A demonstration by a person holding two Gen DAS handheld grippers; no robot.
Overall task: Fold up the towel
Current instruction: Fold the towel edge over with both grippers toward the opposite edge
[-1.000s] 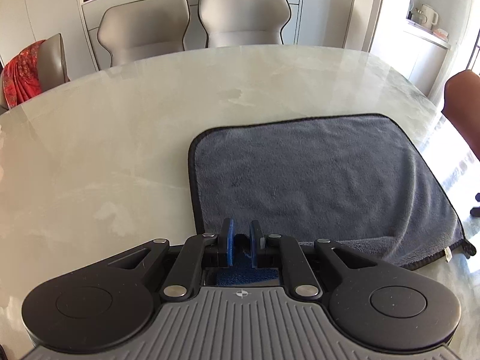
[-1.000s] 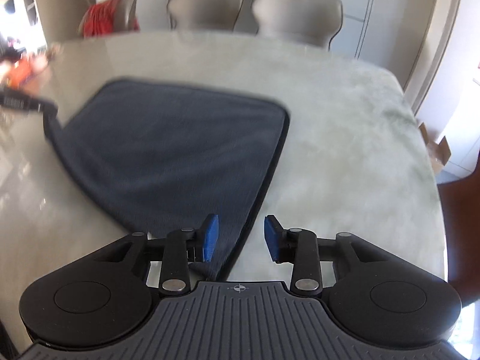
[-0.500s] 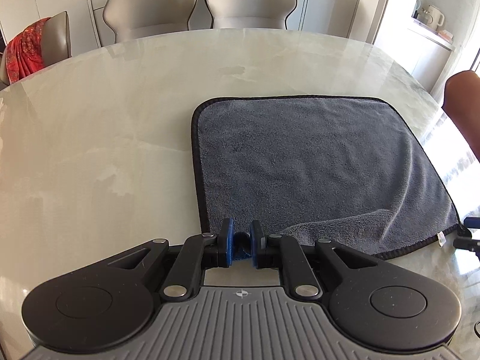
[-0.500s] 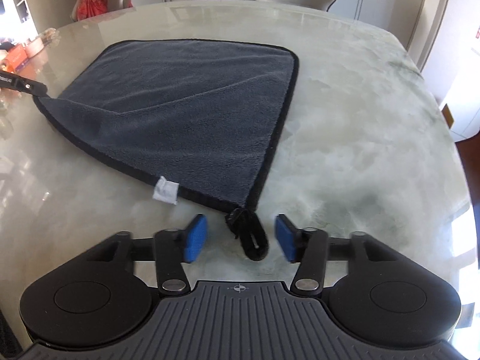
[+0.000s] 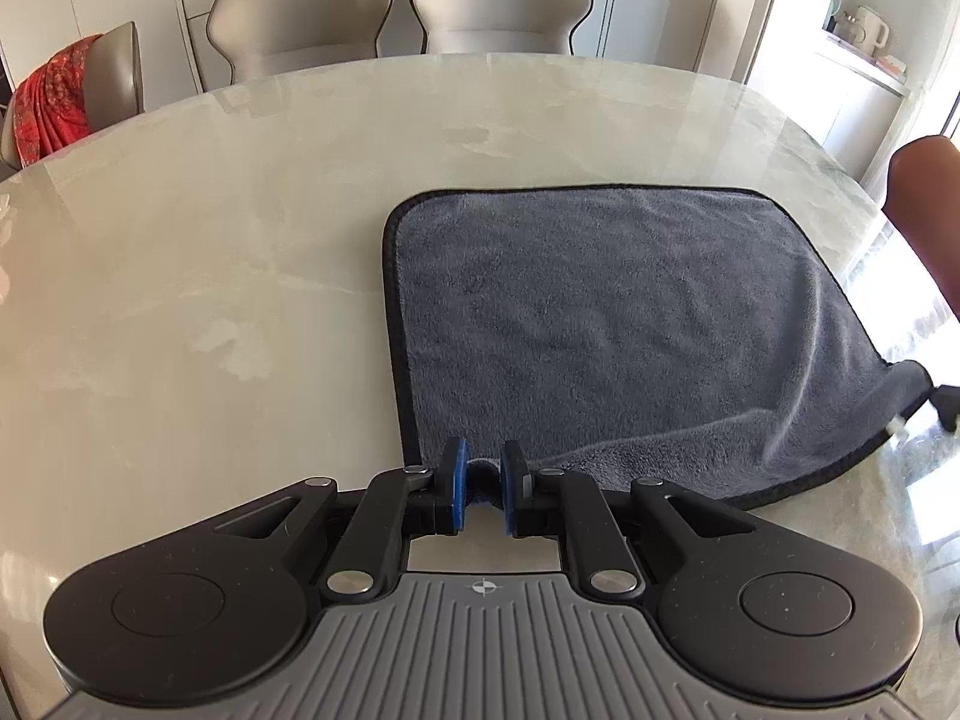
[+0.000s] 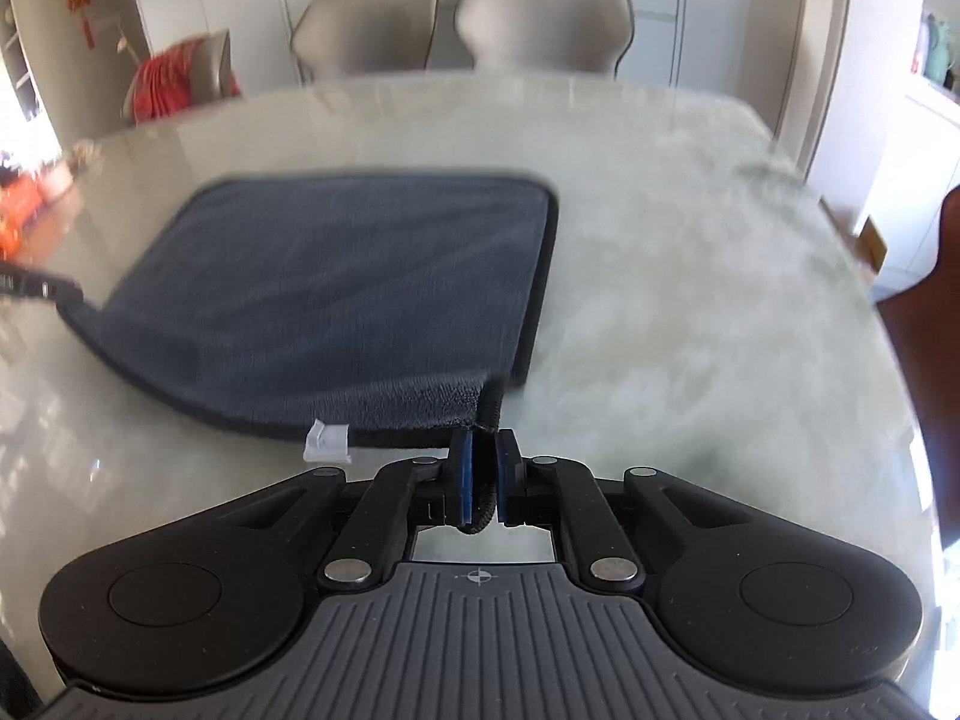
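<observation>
A grey towel (image 5: 600,324) with a black hem lies spread on the marble table (image 5: 210,240). My left gripper (image 5: 482,471) is shut on the towel's near left corner, just above the tabletop. In the right wrist view the towel (image 6: 336,264) shows again, blurred by motion. My right gripper (image 6: 483,447) is shut on the towel's near right corner and its black hanging loop, and holds that corner lifted off the table. A white label (image 6: 327,441) hangs from the near hem. The near right corner also rises in the left wrist view (image 5: 900,384).
Two beige chairs (image 5: 396,0) stand at the table's far side. A chair with a red cloth (image 5: 54,102) is at the far left. A brown chair back (image 5: 927,192) stands at the right edge. The left gripper's tip (image 6: 36,288) shows at the right wrist view's left edge.
My right gripper has closed on the towel's near right corner and loop and lifted it. My left gripper stays shut on the near left corner.
</observation>
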